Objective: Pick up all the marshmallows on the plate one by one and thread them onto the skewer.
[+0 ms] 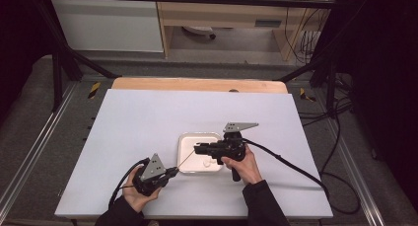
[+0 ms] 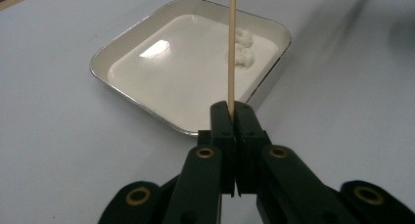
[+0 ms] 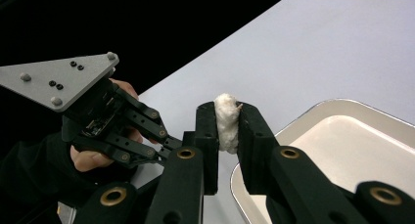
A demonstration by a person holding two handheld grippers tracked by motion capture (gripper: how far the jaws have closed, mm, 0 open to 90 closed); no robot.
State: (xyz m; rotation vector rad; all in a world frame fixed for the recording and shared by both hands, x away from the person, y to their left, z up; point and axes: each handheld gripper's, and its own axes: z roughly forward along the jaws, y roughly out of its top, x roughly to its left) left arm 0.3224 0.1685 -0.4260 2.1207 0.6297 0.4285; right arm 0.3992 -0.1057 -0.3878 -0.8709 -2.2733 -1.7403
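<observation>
My left gripper (image 2: 234, 109) is shut on the base of a thin wooden skewer (image 2: 232, 53), which points away over a shallow white tray (image 2: 122, 62). Two white lumps (image 2: 243, 48) lie near the tray's far corner. From above, the left gripper (image 1: 174, 171) sits at the tray's (image 1: 183, 139) near-left corner, and the skewer (image 1: 186, 160) slants up toward my right gripper (image 1: 196, 148). The right gripper (image 3: 226, 111) is shut on a soft white lump (image 3: 225, 122), held above the tray's edge (image 3: 313, 111). A small brown tip touches the lump's top.
The tray rests on a white mat (image 1: 148, 117) that covers a wooden table (image 1: 197, 84). The hand with the left gripper (image 3: 105, 119) is close on the left in the right gripper view. Black cables (image 1: 296, 169) trail across the mat's right side.
</observation>
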